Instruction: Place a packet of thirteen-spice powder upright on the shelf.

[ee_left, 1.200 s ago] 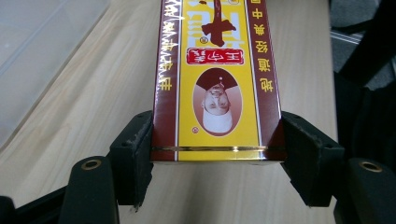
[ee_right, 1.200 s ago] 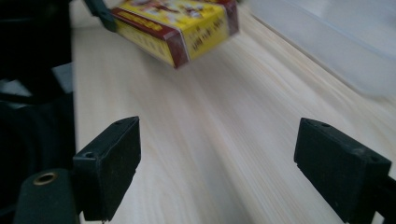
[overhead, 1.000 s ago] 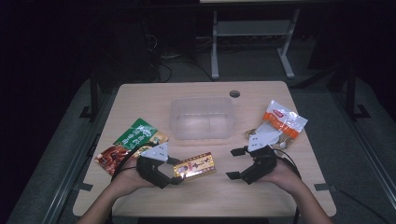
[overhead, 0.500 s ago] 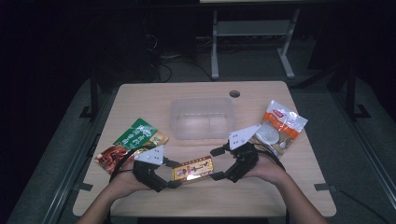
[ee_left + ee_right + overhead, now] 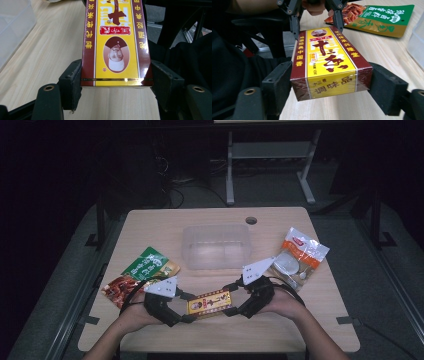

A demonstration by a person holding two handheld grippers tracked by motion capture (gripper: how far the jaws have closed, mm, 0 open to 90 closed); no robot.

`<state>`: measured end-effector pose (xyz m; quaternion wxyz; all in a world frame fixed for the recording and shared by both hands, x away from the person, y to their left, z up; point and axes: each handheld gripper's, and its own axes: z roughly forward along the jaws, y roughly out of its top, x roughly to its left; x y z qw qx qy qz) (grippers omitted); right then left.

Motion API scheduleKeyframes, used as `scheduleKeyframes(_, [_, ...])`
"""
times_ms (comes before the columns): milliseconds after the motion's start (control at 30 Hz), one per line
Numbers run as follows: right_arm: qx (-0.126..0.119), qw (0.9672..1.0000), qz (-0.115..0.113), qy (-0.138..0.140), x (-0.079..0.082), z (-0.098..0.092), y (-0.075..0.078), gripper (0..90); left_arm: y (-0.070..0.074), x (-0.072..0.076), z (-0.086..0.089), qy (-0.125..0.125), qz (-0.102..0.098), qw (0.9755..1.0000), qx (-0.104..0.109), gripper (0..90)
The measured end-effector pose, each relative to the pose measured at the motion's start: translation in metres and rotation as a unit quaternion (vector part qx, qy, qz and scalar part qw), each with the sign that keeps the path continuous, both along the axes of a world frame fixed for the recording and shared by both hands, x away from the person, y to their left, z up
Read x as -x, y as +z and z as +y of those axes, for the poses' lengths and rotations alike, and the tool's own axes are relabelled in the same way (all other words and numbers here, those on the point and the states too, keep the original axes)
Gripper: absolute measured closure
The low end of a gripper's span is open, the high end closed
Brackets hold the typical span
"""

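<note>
Two-gripper handover of a yellow box (image 5: 210,303), held just above the near edge of the table (image 5: 150,225). The left gripper (image 5: 187,307) clamps the box's left end, pads pressed flat on both long sides. The right gripper (image 5: 234,299) brackets the opposite end: its jaws have just been closing with the box between them, the left pad looks to be touching the side, while at the right pad contact cannot be made out, so a firm grasp is not yet shown. To do this step well, in my judgement, the right jaws should close squarely on the long sides and seat fully before the left lets go, with the box kept level so it does not twist or slip out. Farther off lie a green pouch (image 5: 150,265) at the left, overlapping a red pouch (image 5: 120,287), a clear tub (image 5: 216,246) at the centre, and a white pouch (image 5: 299,256) at the right. Compared with a second ago, the right gripper has come in from beside the white pouch to the box's end; the left gripper and box have kept their place.
</note>
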<state>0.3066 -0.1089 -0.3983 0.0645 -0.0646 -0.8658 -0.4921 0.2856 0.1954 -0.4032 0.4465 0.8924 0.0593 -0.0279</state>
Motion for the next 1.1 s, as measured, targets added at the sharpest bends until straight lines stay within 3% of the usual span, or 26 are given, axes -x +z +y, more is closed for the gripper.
scheduleKeyframes(400, [-0.011,0.9999,-0.004,0.009,0.002,-0.002,0.003,28.8,-0.002,-0.001,0.001,-0.011,0.013,0.9998,0.012,32.3])
scheduleKeyframes(500, [-0.025,0.9997,-0.004,0.007,0.003,-0.003,0.006,29.5,-0.003,-0.003,0.001,-0.016,0.019,0.9995,0.017,32.3])
scheduleKeyframes(667, [-0.029,0.9996,-0.004,0.006,0.005,-0.003,0.007,30.3,-0.007,-0.004,-0.003,-0.019,0.026,0.9994,0.010,32.3])
scheduleKeyframes(800, [-0.030,0.9994,-0.017,0.007,0.005,-0.002,0.008,30.9,-0.010,-0.004,-0.007,-0.020,0.036,0.9991,0.002,32.2])
scheduleKeyframes(1100, [-0.023,0.9995,-0.020,0.006,0.007,-0.002,0.009,31.8,-0.013,-0.005,-0.009,-0.023,0.031,0.9992,-0.004,31.5])
